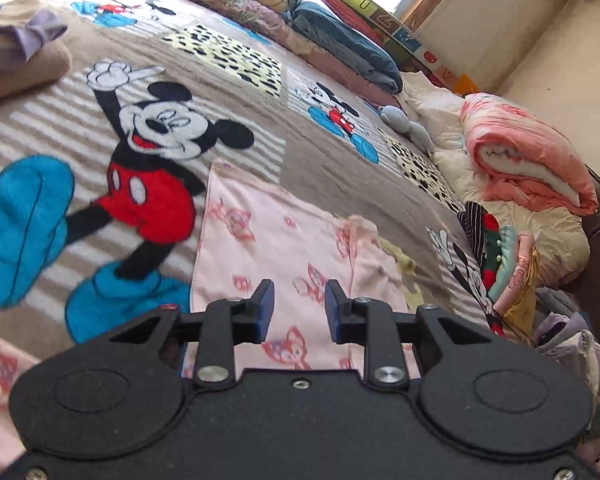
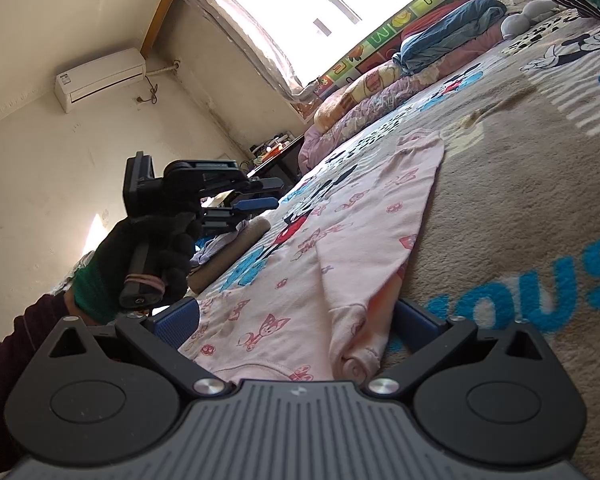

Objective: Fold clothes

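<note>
- Right gripper [image 2: 296, 330]: jaws spread wide, pink printed garment [image 2: 320, 248] bunched between them, unpinched.
- Left gripper [image 1: 299, 310]: pads parted, empty, above the garment.
- Garment: flat on cartoon blanket [image 1: 100, 160]; folded stack [image 1: 504, 264] at three o'clock.
- Step: mid-fold; next, pinch an edge.

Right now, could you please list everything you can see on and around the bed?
garment: one, pink, cartoon print, flat on the blanket, below both grippers
blanket: one, tan, mouse print, covering the bed
folded clothes: one pile, mixed colours, at the bed's edge
quilt: one, pink, rolled, beside the bed
bedding: several rolls, blue and floral, along the wall
air conditioner: one, white, on the wall
left gripper: open, empty
right gripper: open wide, garment between its fingers
glove: one, black, green cuff
</note>
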The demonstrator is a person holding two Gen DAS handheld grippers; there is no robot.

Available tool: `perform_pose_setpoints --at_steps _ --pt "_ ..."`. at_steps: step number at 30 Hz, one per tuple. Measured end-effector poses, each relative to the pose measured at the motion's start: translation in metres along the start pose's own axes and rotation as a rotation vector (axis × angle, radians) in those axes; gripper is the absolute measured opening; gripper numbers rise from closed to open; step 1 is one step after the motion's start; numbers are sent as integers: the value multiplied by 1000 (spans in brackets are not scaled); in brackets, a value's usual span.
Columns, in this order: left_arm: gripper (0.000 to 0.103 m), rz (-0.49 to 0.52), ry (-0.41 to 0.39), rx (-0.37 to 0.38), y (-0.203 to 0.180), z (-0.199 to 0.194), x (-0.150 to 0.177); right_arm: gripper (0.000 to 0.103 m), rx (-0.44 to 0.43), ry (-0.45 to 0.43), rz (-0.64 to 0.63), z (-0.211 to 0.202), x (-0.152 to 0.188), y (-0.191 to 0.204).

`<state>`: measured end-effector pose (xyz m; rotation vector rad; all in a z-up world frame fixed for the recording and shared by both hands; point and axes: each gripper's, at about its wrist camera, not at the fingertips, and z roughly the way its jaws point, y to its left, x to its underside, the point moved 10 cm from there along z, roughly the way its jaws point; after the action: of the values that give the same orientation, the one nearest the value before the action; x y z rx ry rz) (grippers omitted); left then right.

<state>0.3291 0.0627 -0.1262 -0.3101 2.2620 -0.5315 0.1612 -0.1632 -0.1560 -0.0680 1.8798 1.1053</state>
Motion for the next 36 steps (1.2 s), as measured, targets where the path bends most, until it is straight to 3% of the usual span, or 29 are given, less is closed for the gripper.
perform_pose_setpoints --at_steps 1,2,8,11,13,17,19,21,24,26,29,32,36 --pt "47 -15 -2 -38 8 -2 9 103 0 1 1 0 0 0" --pt "45 -30 -5 -77 17 -4 19 103 1 3 1 1 0 0" --pt "45 -259 -189 9 31 -66 18 103 4 11 11 1 -2 -1" --pt "49 -193 -244 -21 29 -67 27 103 20 26 5 4 -2 -1" --pt "49 -103 -215 -94 25 -55 32 103 42 52 -2 6 -1 0" --pt "65 66 -160 -103 3 -40 39 103 76 102 9 -7 4 8" --pt "65 173 -109 -119 -8 -33 43 103 50 63 100 -24 1 8" --pt "65 243 -55 -112 -16 -25 49 103 82 5 171 -35 -12 -1" --pt "66 290 -18 -110 -20 -16 61 103 154 -49 258 -41 -31 -20" --pt "66 310 -26 -125 -22 -13 65 102 228 -11 290 -28 -41 -40" --pt "66 297 -27 -113 -25 -11 66 93 301 61 220 6 -61 -61" --pt "66 266 -26 -97 -24 -8 63 89 322 109 197 42 -82 -80" --pt "67 262 -25 -89 -25 -4 62 75 355 136 207 83 -109 -110"
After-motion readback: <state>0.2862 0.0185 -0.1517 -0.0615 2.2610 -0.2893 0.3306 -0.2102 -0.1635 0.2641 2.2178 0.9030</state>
